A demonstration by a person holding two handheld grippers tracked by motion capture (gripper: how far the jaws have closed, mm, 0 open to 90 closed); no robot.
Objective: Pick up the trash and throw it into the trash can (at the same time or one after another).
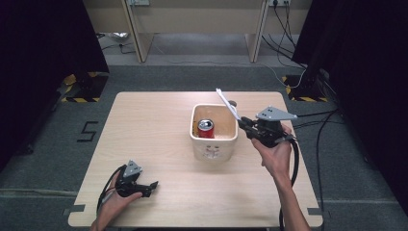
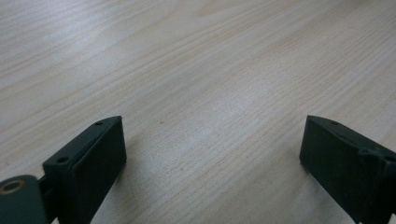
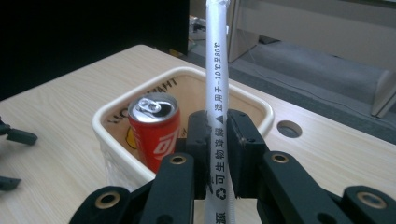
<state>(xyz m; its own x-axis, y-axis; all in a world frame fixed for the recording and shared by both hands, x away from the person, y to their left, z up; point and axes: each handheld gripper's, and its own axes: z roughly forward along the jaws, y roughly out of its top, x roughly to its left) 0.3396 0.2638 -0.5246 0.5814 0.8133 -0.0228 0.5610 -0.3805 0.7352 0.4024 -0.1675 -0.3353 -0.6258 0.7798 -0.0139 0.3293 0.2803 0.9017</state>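
Note:
A white square tub [image 1: 214, 144] stands mid-table with a red soda can [image 1: 206, 129] upright inside it. My right gripper [image 1: 246, 121] hangs just right of the tub, shut on a long white paper-wrapped straw [image 1: 228, 103] that slants up and to the left over the tub's right rim. In the right gripper view the straw [image 3: 218, 93] runs up between the closed jaws, with the can [image 3: 155, 133] and the tub [image 3: 114, 158] behind it at the left. My left gripper [image 1: 153, 187] rests low on the table near the front left, open, with bare wood between its jaws [image 2: 212, 154].
The wooden table [image 1: 149, 125] has a round cable hole [image 1: 233, 103] behind the tub. Cables trail from the right gripper off the table's right side. Desk legs and dark curtains stand on the grey floor beyond the far edge.

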